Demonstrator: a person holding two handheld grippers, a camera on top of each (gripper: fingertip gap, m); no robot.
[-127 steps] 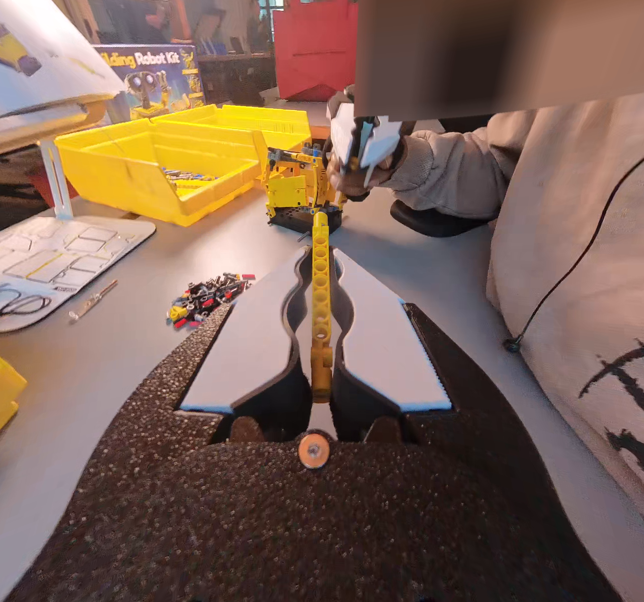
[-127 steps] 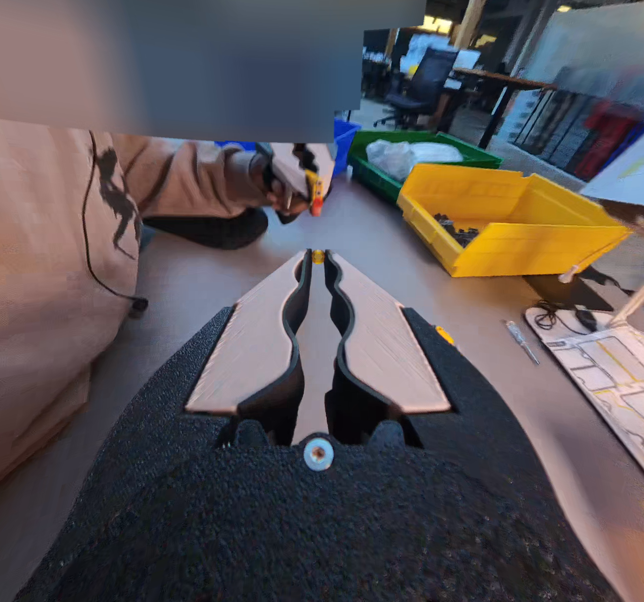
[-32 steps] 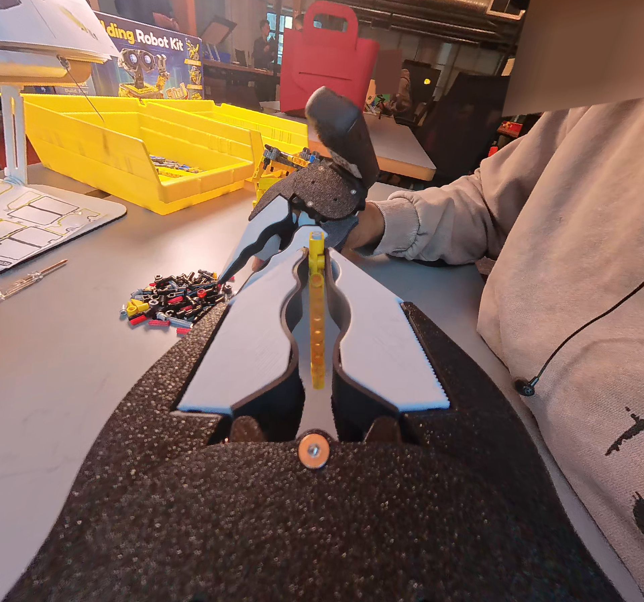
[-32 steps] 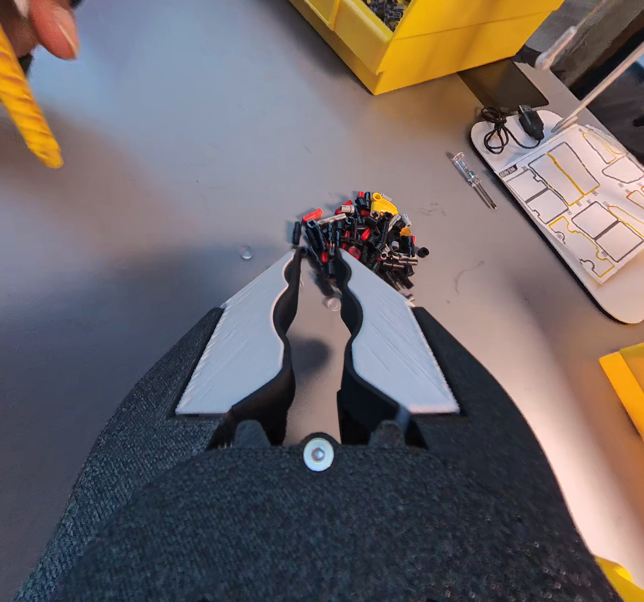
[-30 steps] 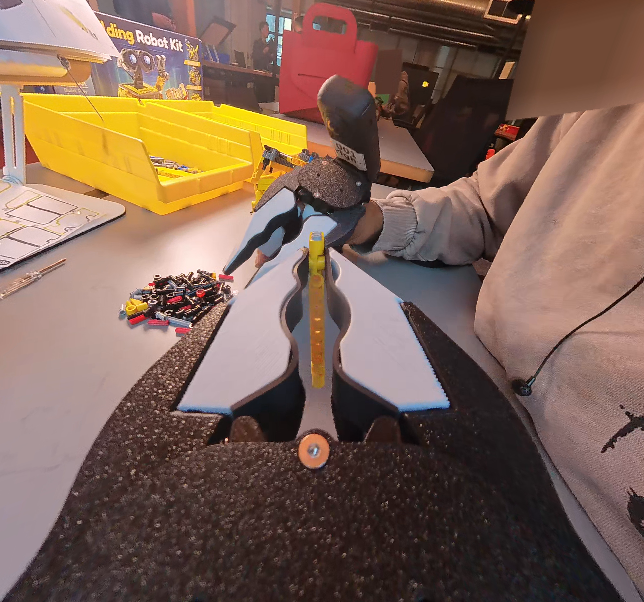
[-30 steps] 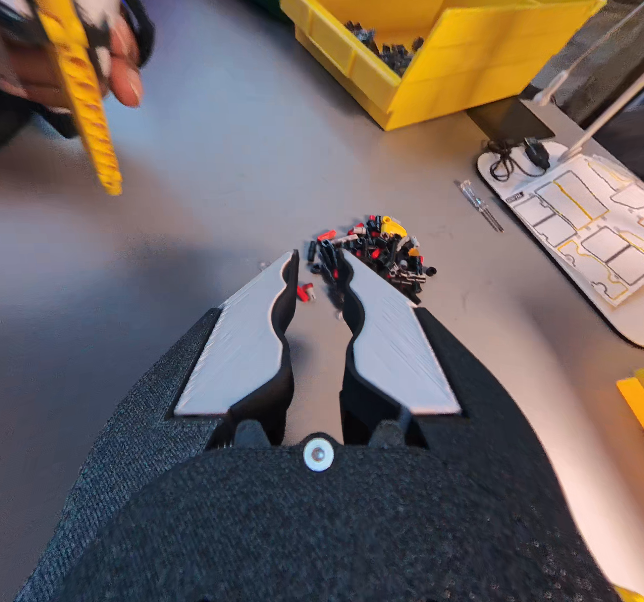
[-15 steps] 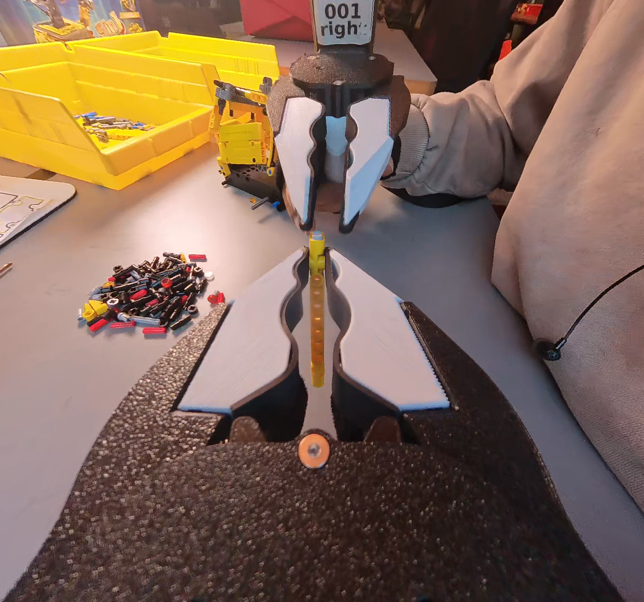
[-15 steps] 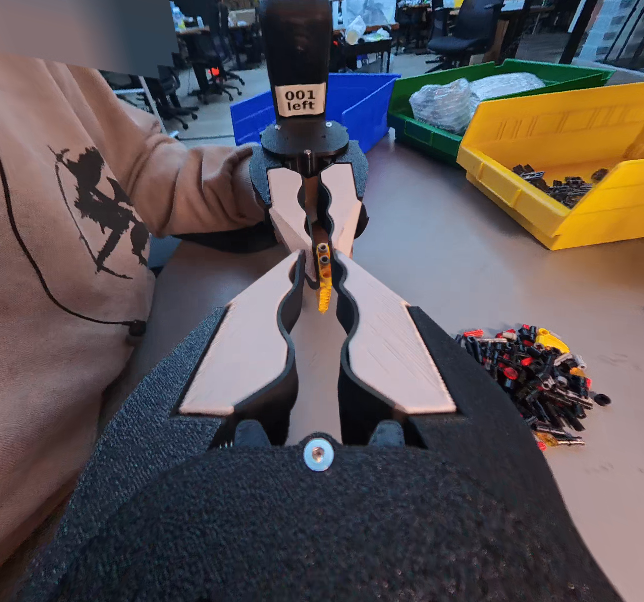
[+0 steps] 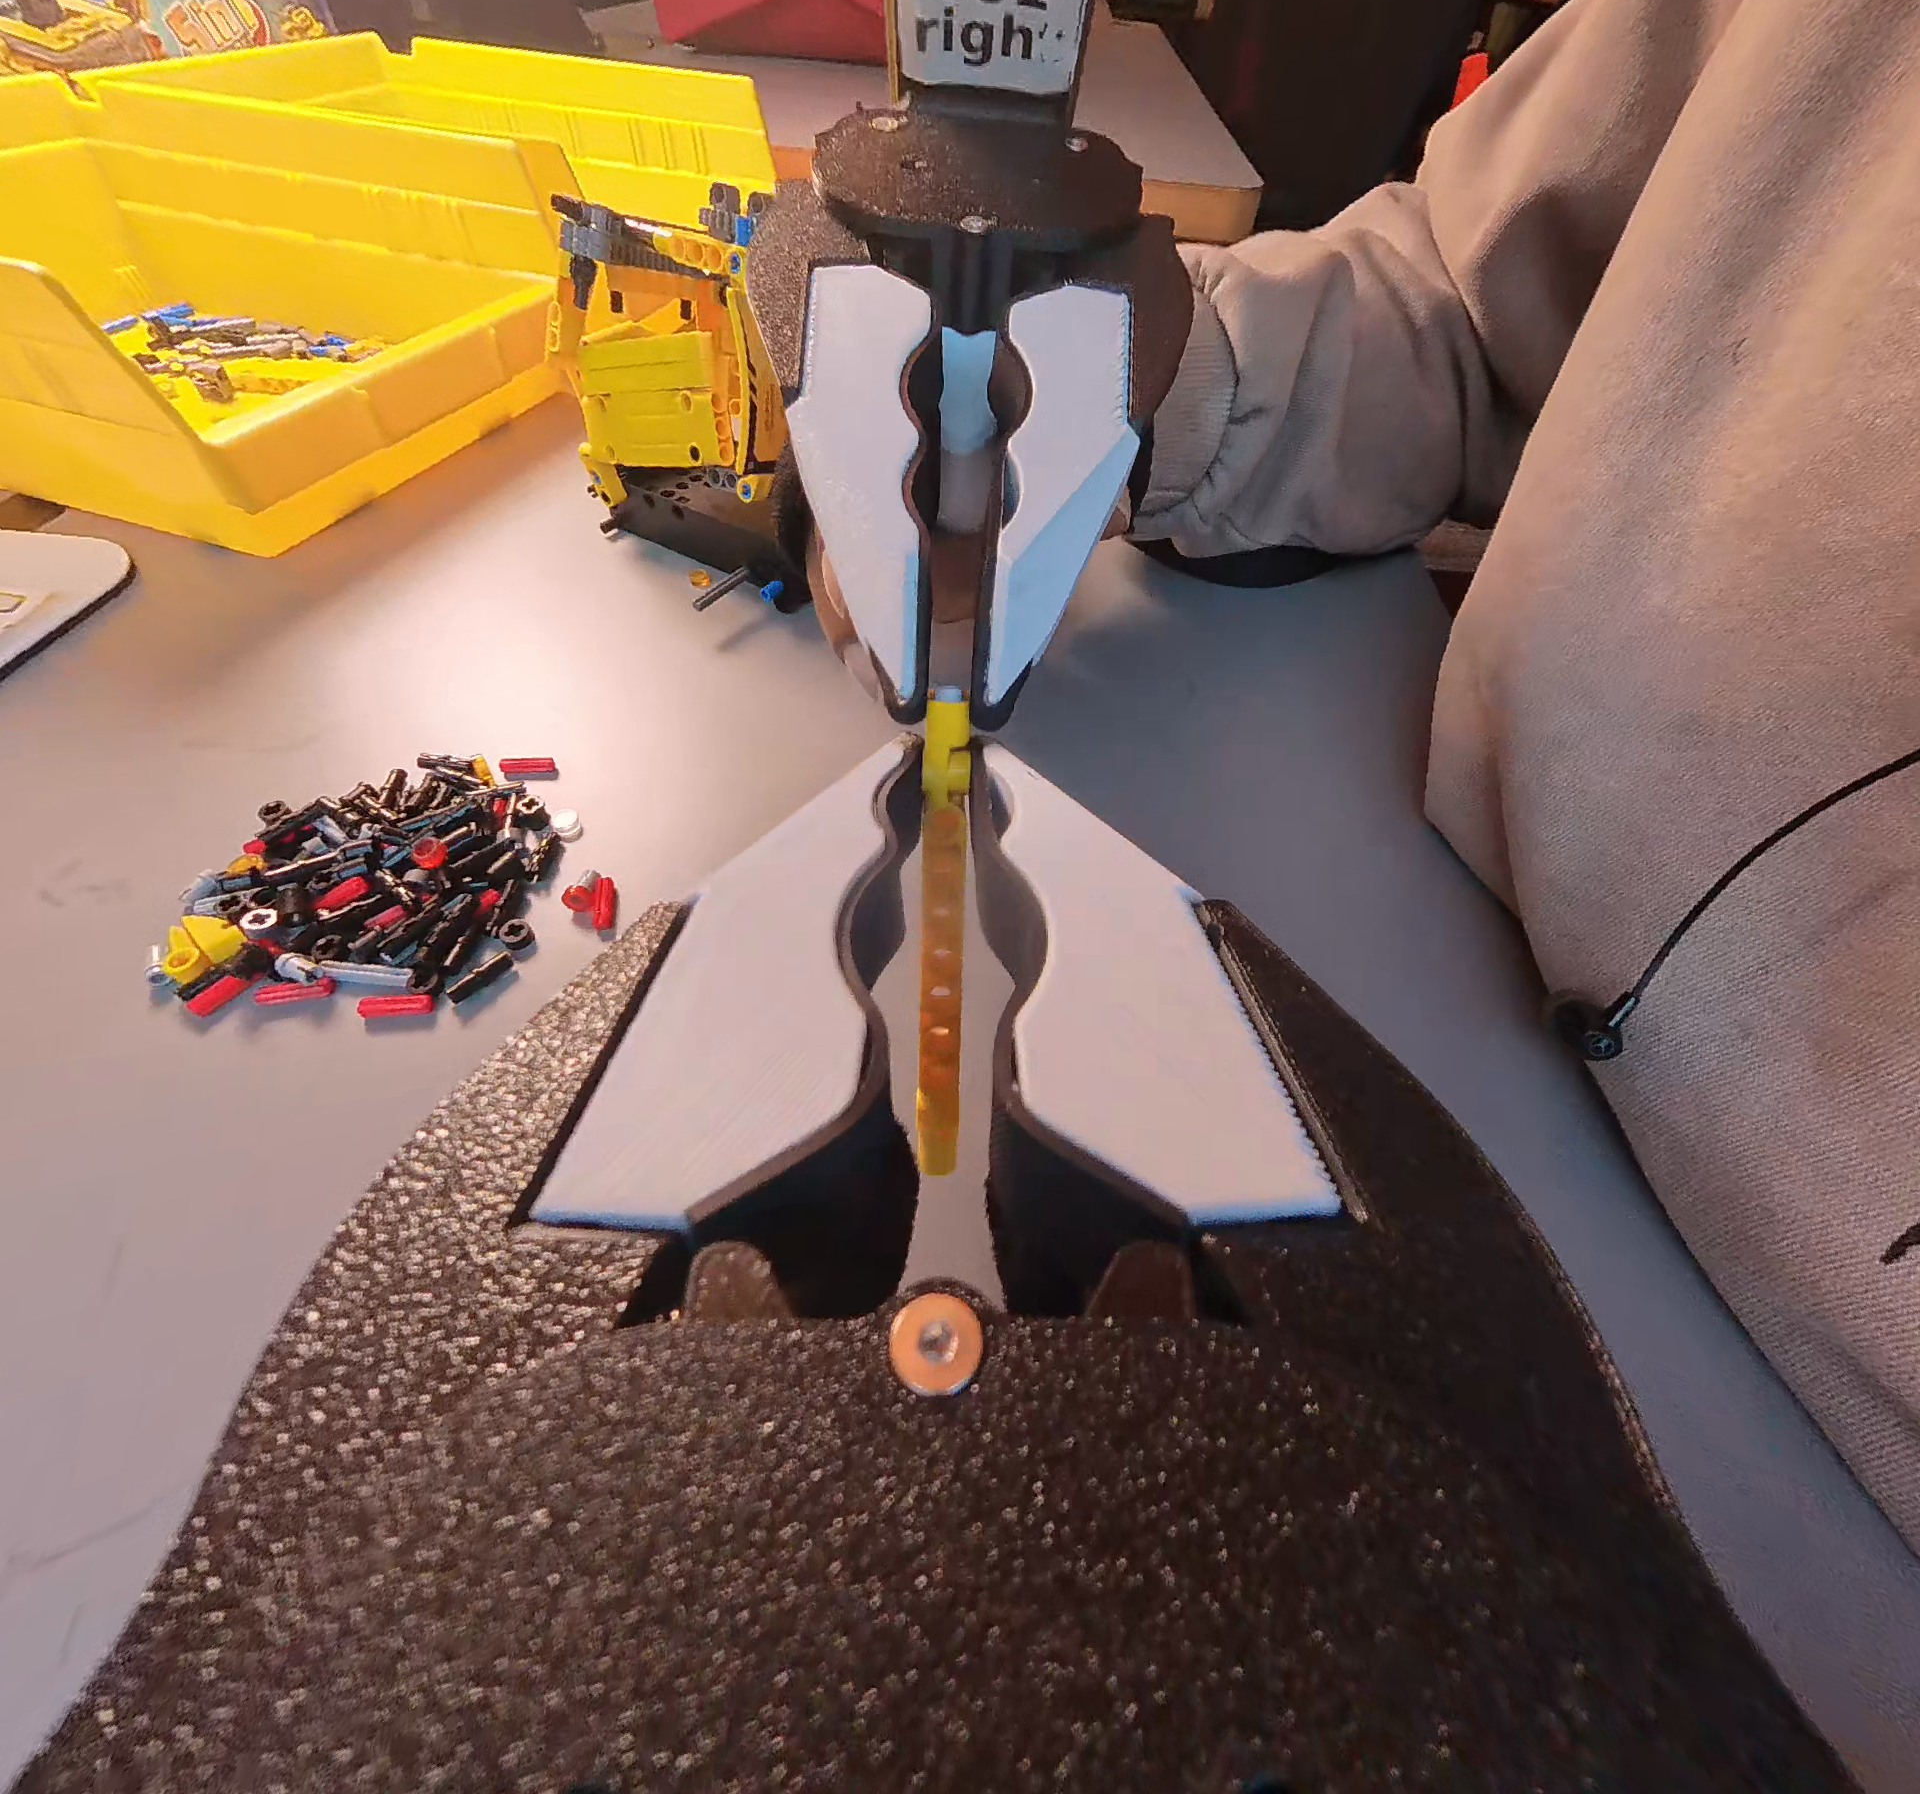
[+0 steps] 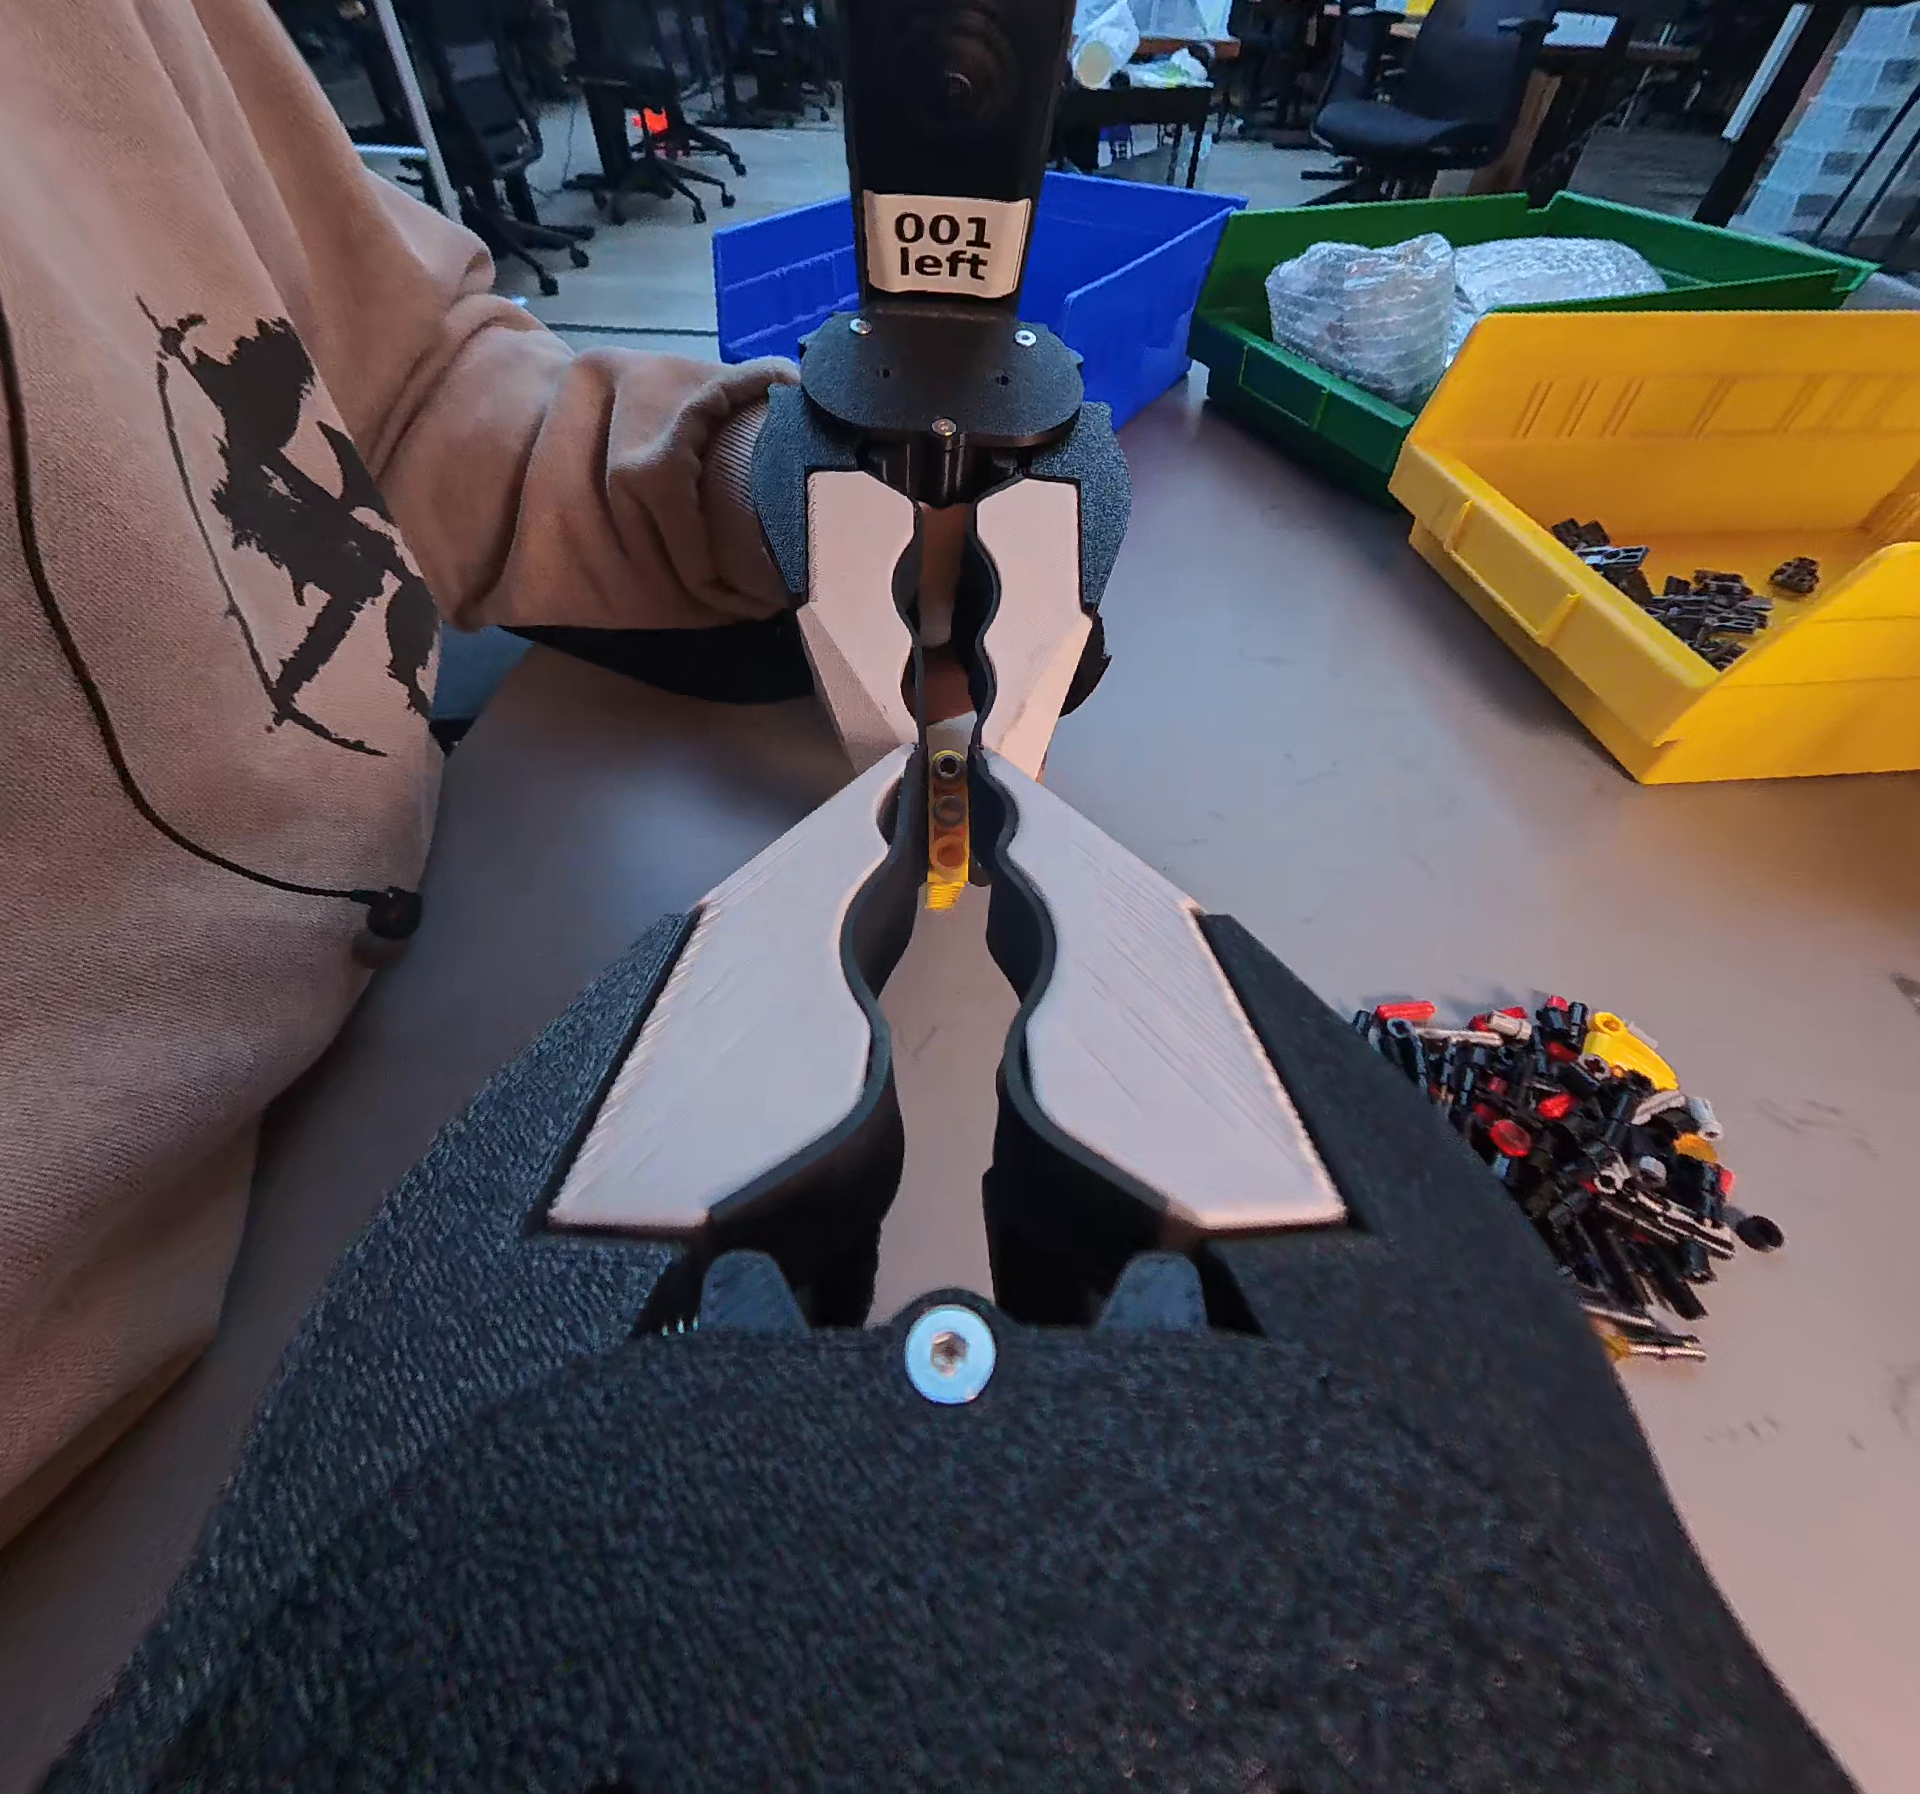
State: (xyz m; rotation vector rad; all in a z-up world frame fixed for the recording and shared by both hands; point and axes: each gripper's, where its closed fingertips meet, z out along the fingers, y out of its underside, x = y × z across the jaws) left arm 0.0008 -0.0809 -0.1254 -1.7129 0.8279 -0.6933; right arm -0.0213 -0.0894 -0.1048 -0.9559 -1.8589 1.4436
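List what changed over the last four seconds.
The right gripper swung from the parts pile to face the left gripper, its fingertips now around the yellow beam's front end. The left gripper held the beam throughout; pile and bins stayed put.

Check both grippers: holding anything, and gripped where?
Left gripper is shut on a yellow beam, pinched near its far end. Right gripper has that end between its fingertips; whether it has closed on the beam cannot be told.

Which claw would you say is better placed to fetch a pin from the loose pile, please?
Probably the right claw: the left claw is shut on the yellow beam, while the right merely brackets its tip, grip unclear, beside the pile.
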